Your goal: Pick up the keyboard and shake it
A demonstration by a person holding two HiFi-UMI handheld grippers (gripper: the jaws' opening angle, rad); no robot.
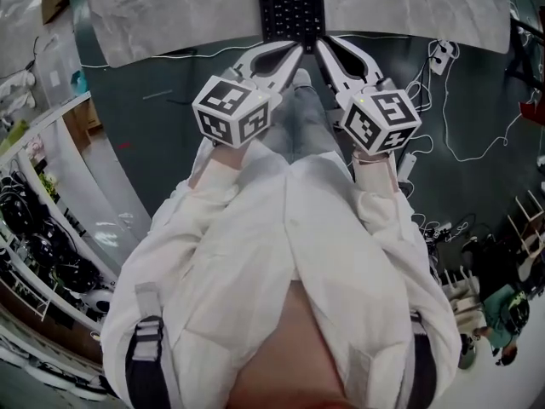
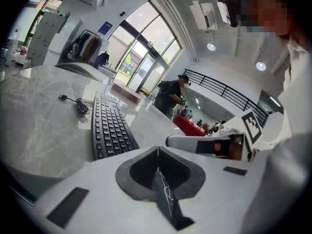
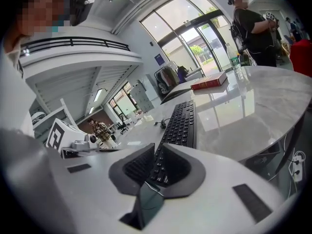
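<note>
While the keyboard lies flat and untouched on the surface, the left gripper and right gripper hover side by side near its near end, jaws pressed together on nothing, seemingly lined up for a two-handed lift.

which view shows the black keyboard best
The left gripper view: the black keyboard lies on the grey marble table with nearly its whole length and key rows clear. The right gripper view shows it narrower, its near end cut off by the jaws. The head view catches only one end at the frame's top.
</note>
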